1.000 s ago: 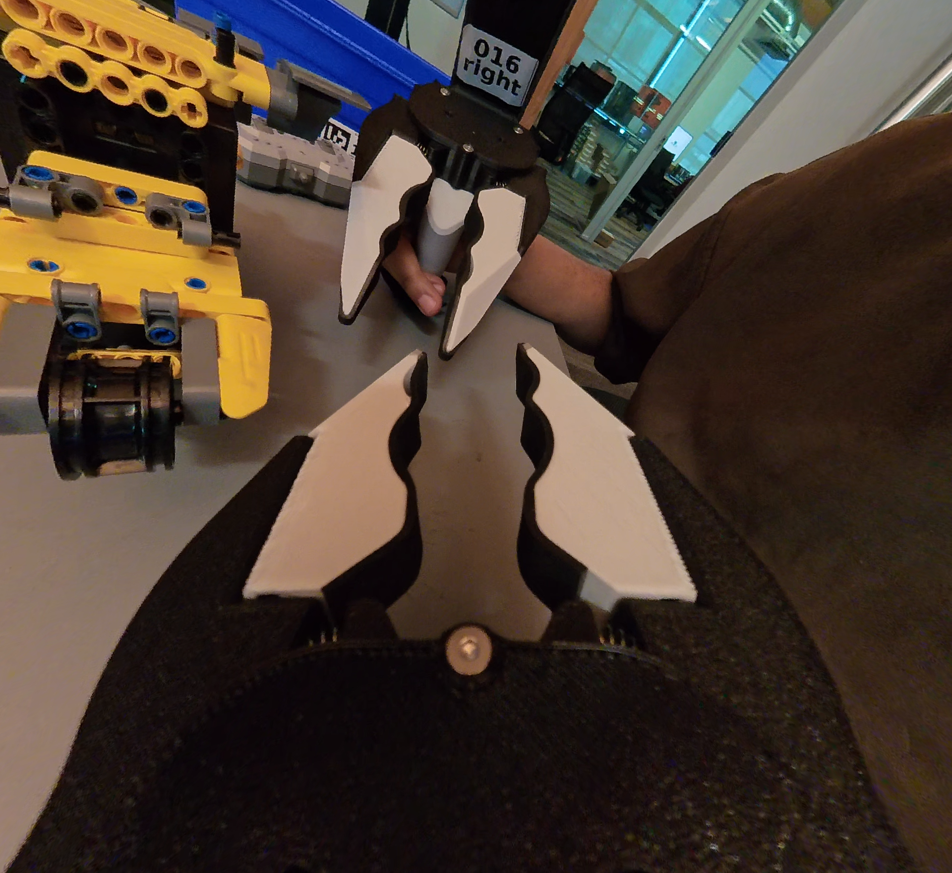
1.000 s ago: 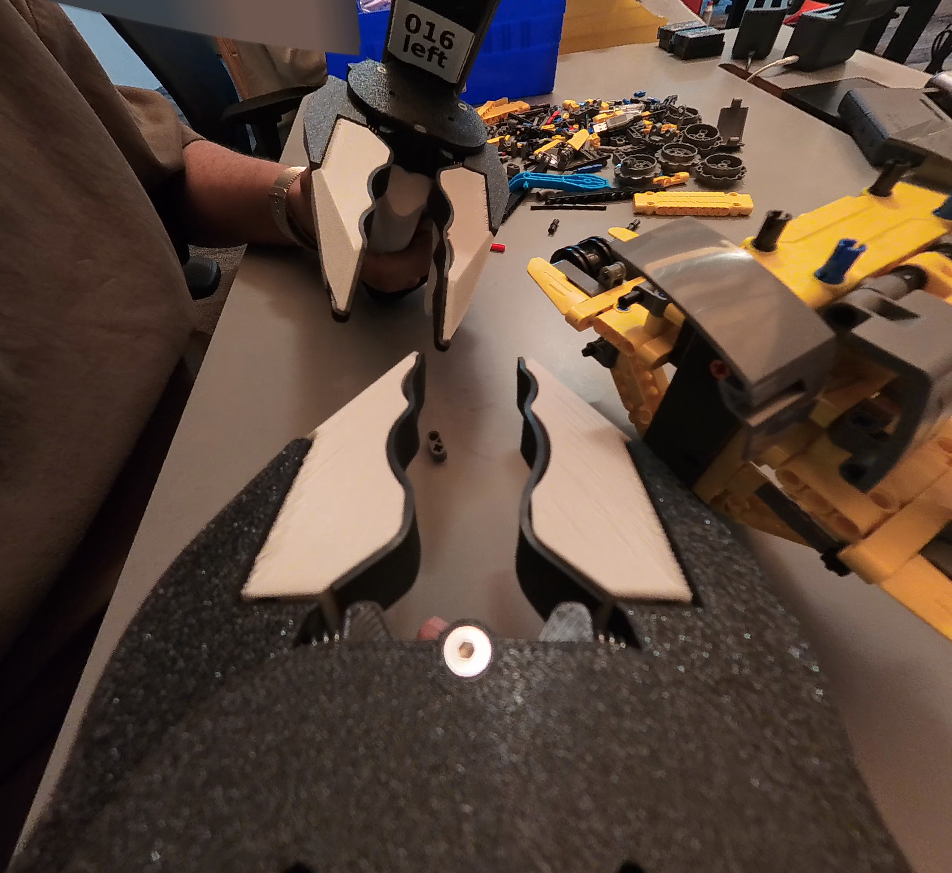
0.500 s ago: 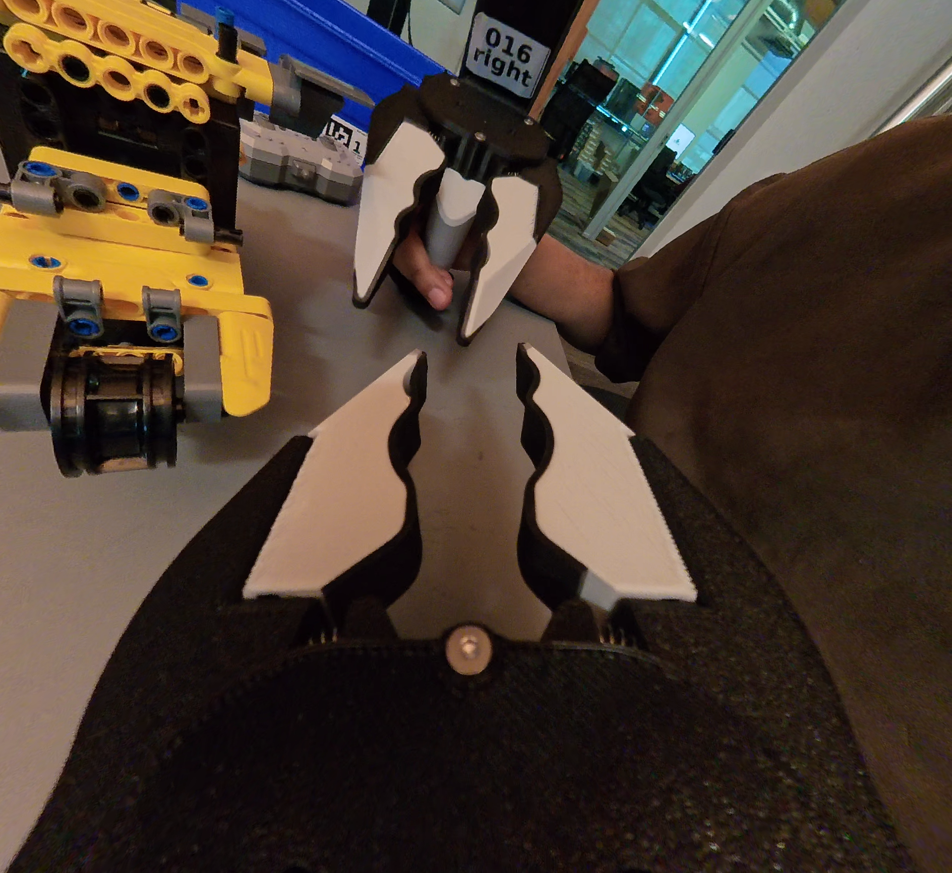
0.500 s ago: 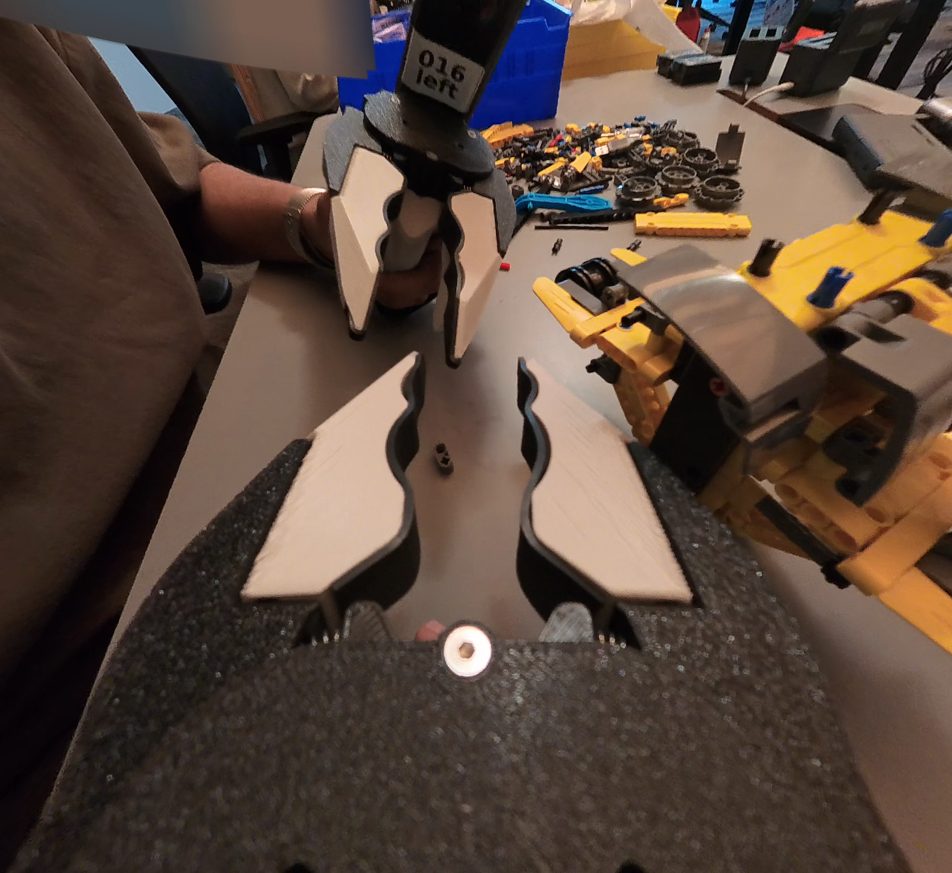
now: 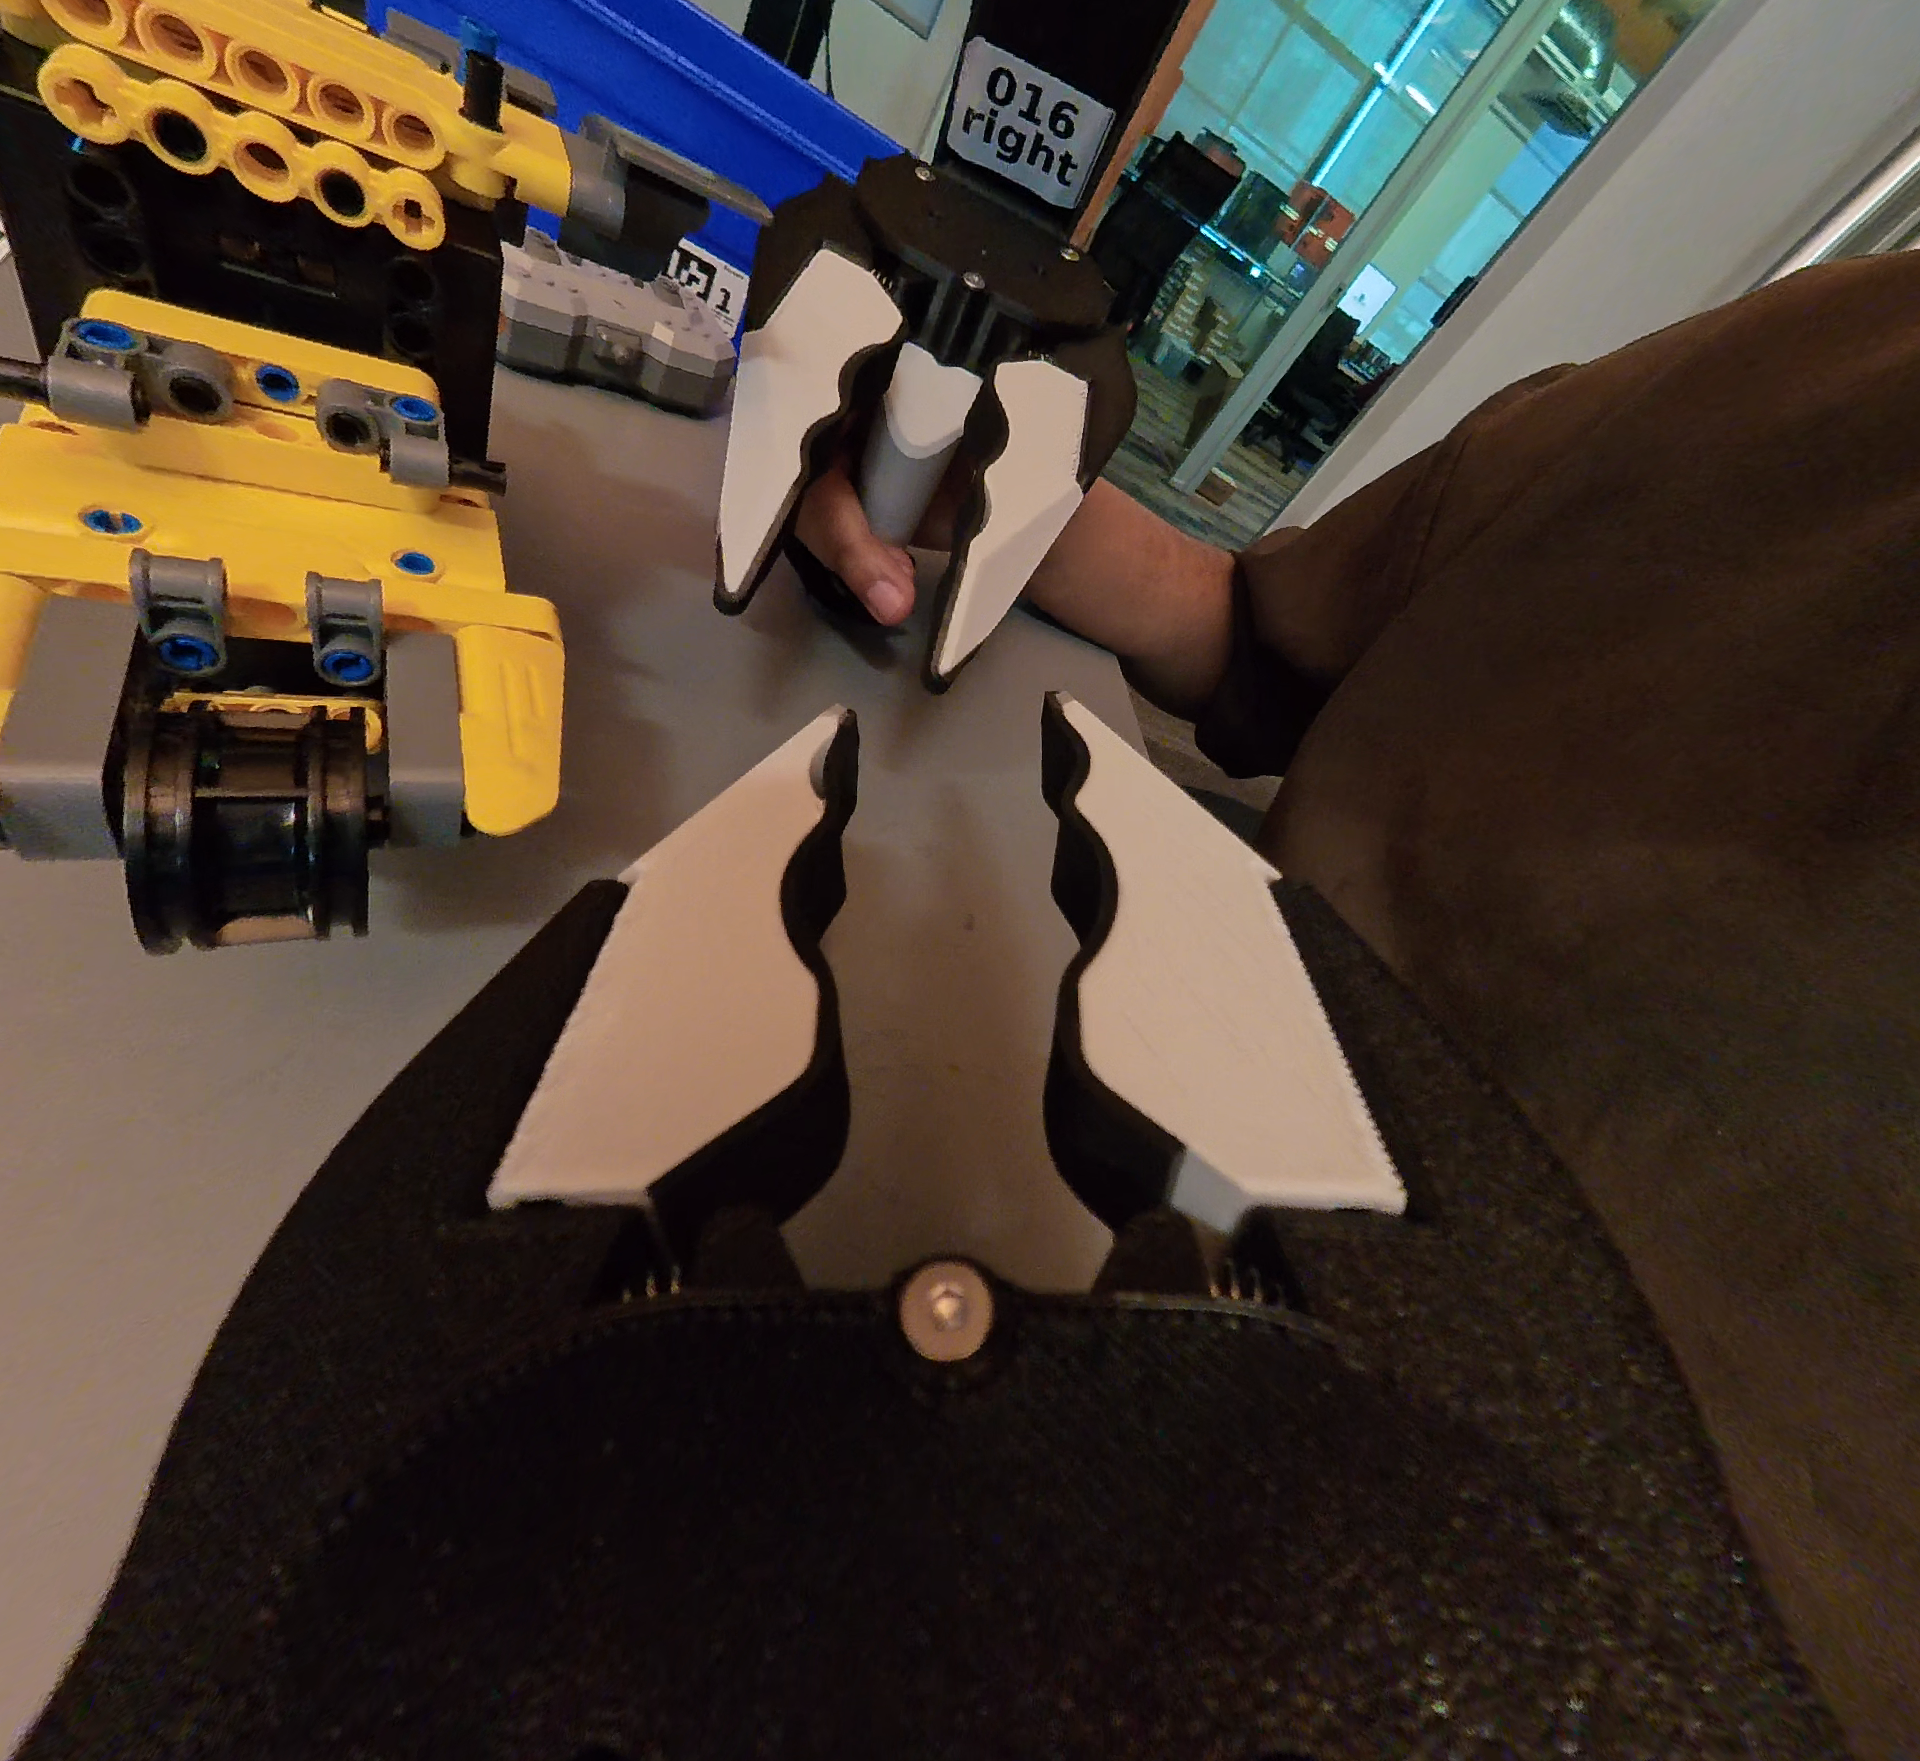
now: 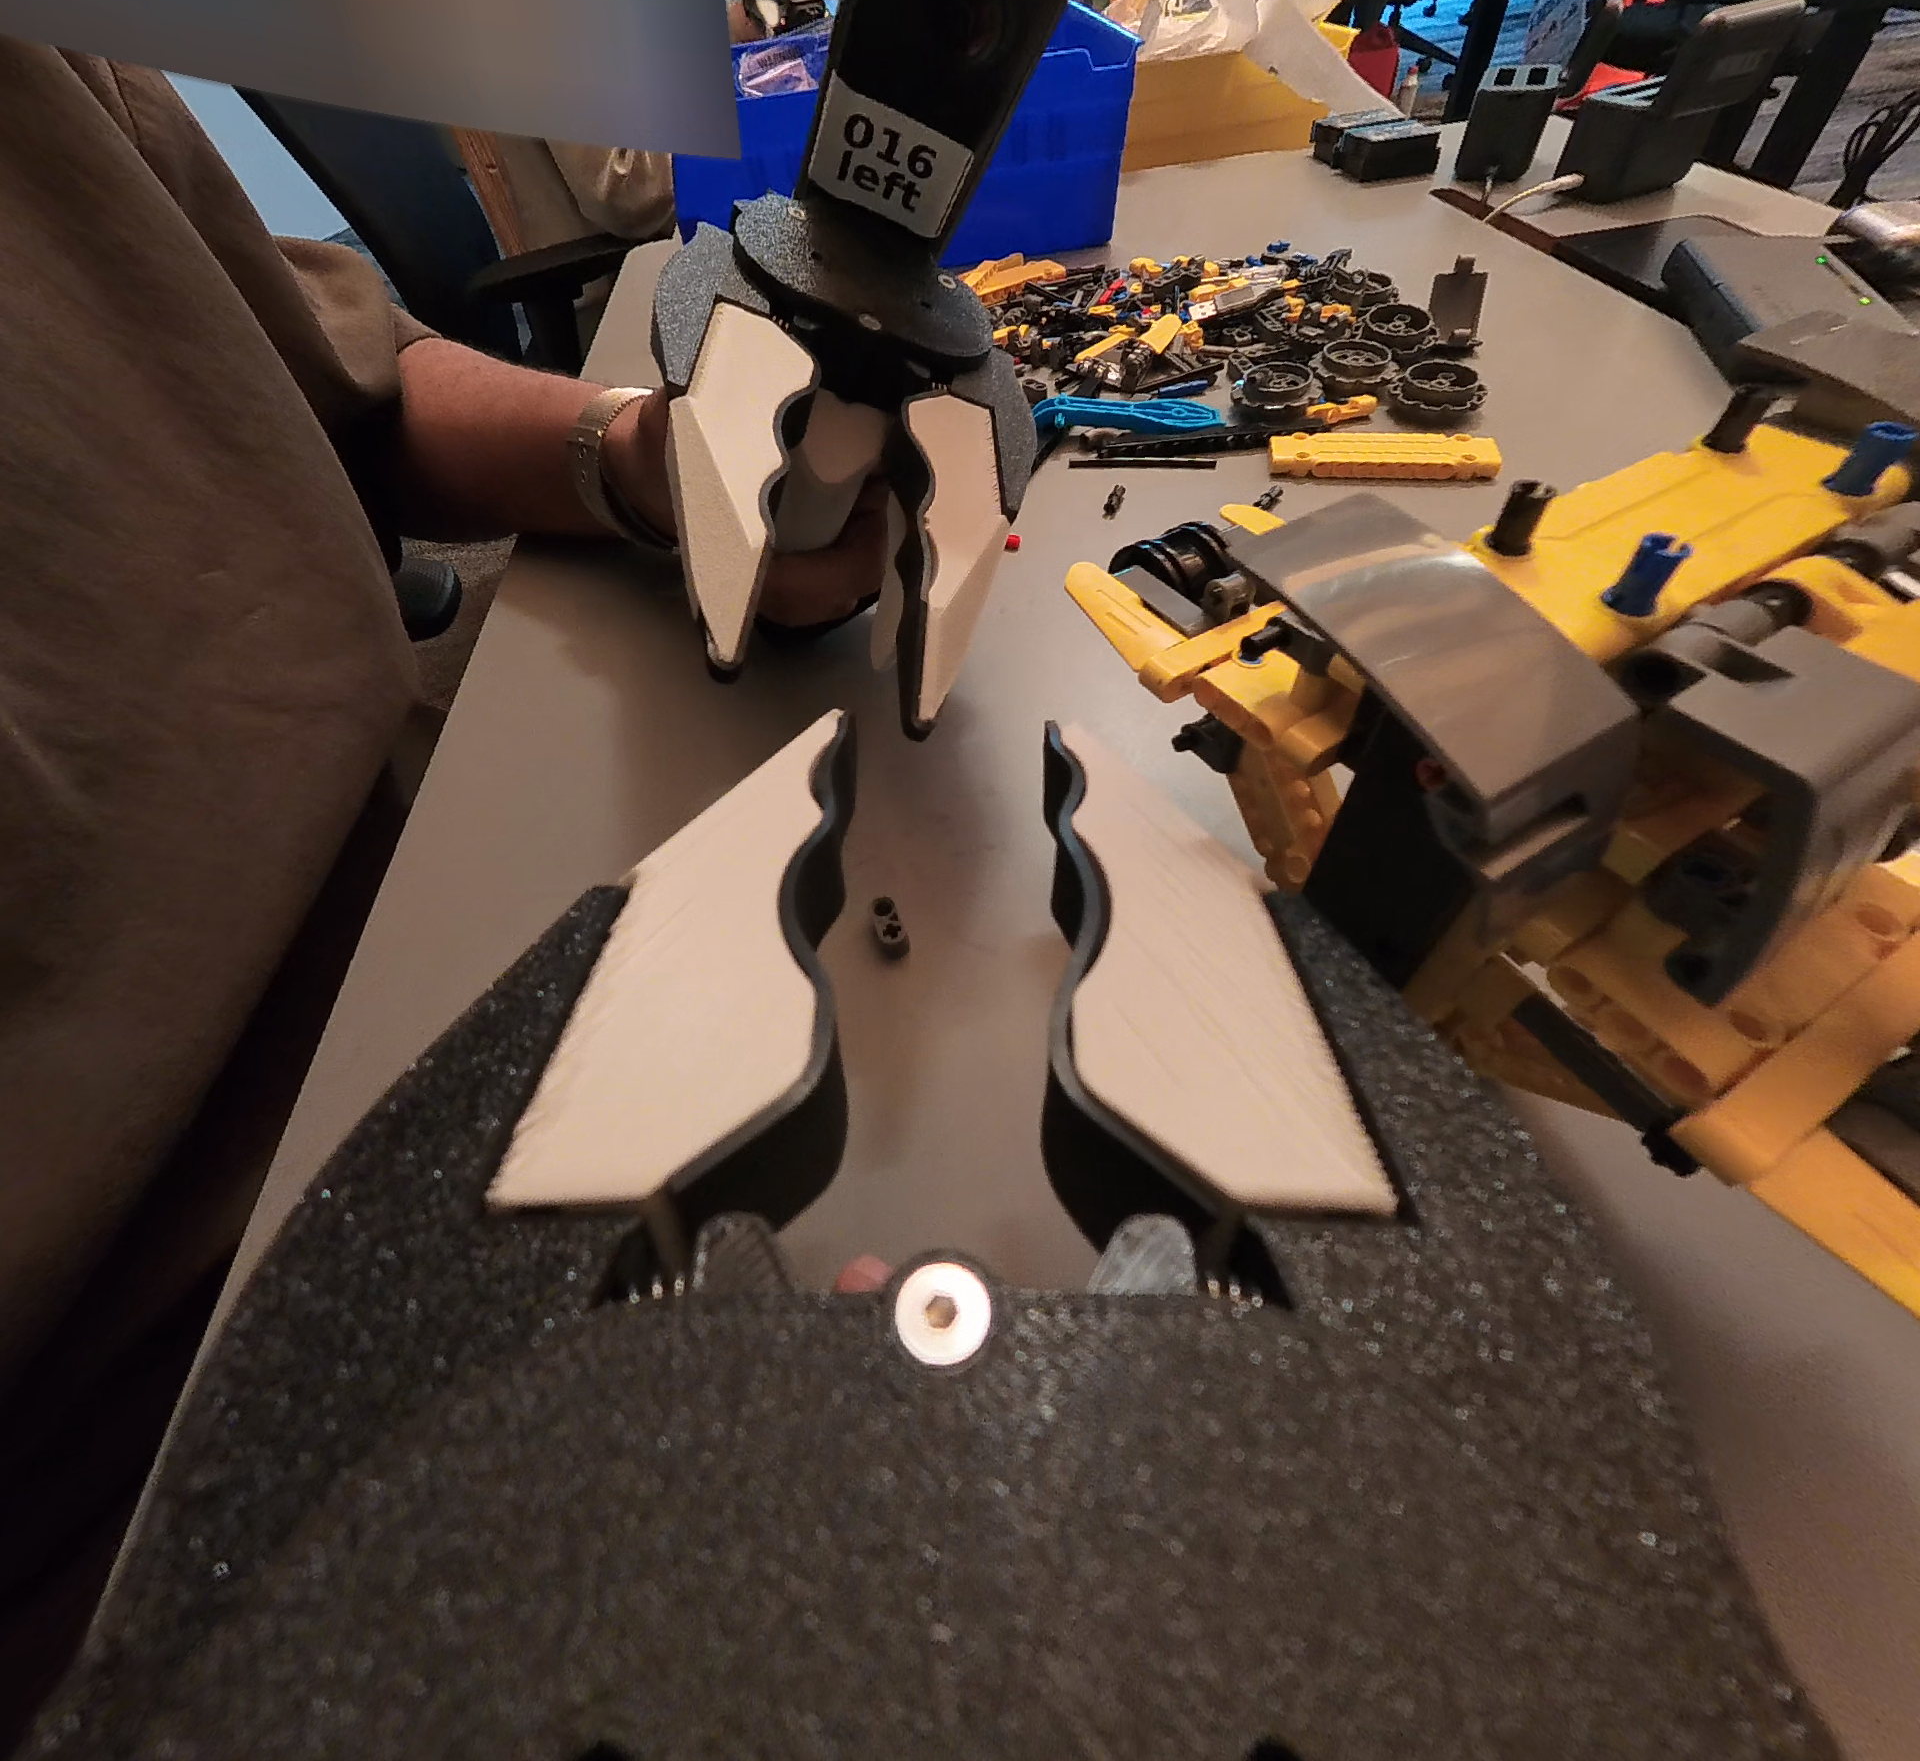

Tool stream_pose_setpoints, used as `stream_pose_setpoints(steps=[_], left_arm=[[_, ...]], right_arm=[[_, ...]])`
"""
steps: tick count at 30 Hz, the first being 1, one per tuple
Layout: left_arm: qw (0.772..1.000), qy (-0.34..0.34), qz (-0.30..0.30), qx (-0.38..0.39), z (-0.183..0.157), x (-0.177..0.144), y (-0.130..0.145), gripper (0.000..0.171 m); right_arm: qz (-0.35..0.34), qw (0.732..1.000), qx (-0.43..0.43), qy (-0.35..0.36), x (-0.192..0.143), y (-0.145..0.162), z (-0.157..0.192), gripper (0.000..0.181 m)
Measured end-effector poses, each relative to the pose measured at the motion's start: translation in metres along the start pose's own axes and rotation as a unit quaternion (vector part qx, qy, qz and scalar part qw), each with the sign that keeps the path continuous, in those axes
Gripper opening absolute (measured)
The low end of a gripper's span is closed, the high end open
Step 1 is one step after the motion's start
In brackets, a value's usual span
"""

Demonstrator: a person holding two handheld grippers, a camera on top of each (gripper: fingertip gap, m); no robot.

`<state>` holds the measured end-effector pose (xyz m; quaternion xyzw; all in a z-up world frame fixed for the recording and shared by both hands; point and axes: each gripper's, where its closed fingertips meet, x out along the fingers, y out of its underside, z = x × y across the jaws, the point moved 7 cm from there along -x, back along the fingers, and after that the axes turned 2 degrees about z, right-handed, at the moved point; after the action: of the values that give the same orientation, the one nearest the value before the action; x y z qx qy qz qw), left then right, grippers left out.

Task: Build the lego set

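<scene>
Between the spread, empty white plastic fingers of the right gripper (image 6: 948,724), a small dark ribbed connector piece (image 6: 889,927) lies ungrasped on the smooth grey table (image 6: 582,776), while the left gripper (image 5: 948,714), equally spread and empty, faces it beside the yellow studless-beam brick vehicle (image 5: 260,506).

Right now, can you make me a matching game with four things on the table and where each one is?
Things:
1. small black peg
2. blue bin
3. yellow model
4. loose pile of parts

Places:
A. far side of the table, behind the left tongs
B. on the table between the right tongs' fingers
C. right of the right tongs
D. spread out in front of the blue bin

Pairs: 1-B, 2-A, 3-C, 4-D
</scene>
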<state>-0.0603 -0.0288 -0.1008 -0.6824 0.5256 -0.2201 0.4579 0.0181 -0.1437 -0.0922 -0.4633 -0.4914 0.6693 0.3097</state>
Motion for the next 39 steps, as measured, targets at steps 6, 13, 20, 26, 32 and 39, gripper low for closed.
stream_pose_setpoints(steps=[6,13,20,26,32,39], left_arm=[[1.000,-0.001,0.002,0.002,0.000,0.000,0.000,0.032],[1.000,0.006,-0.014,0.004,-0.002,-0.004,-0.004,0.030],[0.937,-0.287,-0.191,0.052,0.037,-0.159,-0.071,0.006],[0.808,-0.582,0.057,-0.066,0.132,-0.315,-0.040,0.019],[0.847,-0.514,0.078,-0.114,0.161,-0.338,-0.013,0.009],[0.836,-0.526,0.107,-0.113,0.161,-0.344,0.001,0.003]], right_arm=[[0.000,1.000,0.002,0.003,-0.001,0.000,-0.001,0.035],[0.005,1.000,0.001,0.004,0.000,0.002,-0.002,0.035],[-0.005,1.000,0.017,0.001,0.000,0.003,-0.006,0.035],[-0.013,1.000,0.019,0.001,-0.001,0.002,-0.006,0.035],[-0.012,0.999,0.045,0.010,-0.002,0.004,-0.013,0.037],[-0.041,0.994,0.096,-0.001,-0.010,0.003,-0.024,0.039]])
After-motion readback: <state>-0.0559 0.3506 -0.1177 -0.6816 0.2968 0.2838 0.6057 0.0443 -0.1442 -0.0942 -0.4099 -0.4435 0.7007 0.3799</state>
